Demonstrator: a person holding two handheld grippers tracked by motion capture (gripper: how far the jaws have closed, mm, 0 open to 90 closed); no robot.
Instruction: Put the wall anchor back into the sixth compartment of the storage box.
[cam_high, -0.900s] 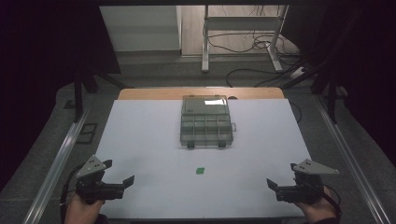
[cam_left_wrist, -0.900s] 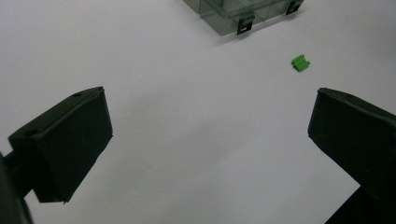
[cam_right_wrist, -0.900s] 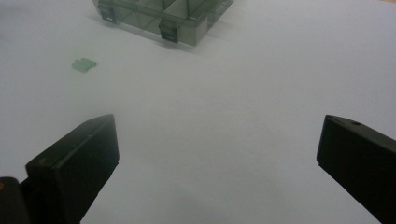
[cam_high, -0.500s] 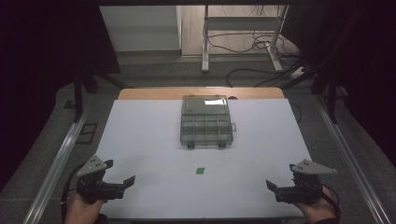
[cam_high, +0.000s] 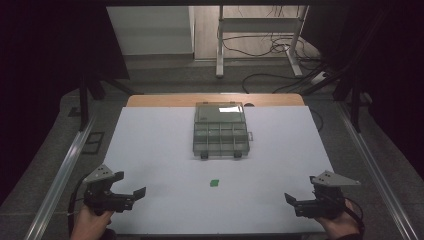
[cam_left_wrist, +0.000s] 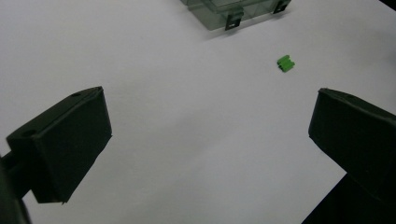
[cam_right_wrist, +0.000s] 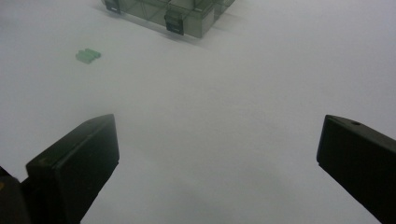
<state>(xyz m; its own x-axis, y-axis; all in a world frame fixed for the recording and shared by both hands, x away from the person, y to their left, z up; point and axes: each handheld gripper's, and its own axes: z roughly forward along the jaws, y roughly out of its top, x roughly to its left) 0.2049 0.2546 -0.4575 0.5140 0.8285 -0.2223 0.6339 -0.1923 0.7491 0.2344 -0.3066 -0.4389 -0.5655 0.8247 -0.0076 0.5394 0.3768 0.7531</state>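
The green block (cam_high: 215, 183) lies between both grippers, well apart from the left gripper (cam_high: 131, 192) and right gripper (cam_high: 292, 199); their jaws gape wide, holding nothing.

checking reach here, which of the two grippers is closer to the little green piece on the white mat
The left gripper: the green piece lies left of the mat's middle, so less bare mat separates them than separates it from the right gripper.

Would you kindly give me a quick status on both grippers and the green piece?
Left gripper and right gripper open, empty, at near corners. Green piece loose on white table, before closed compartment box. Path unobstructed.
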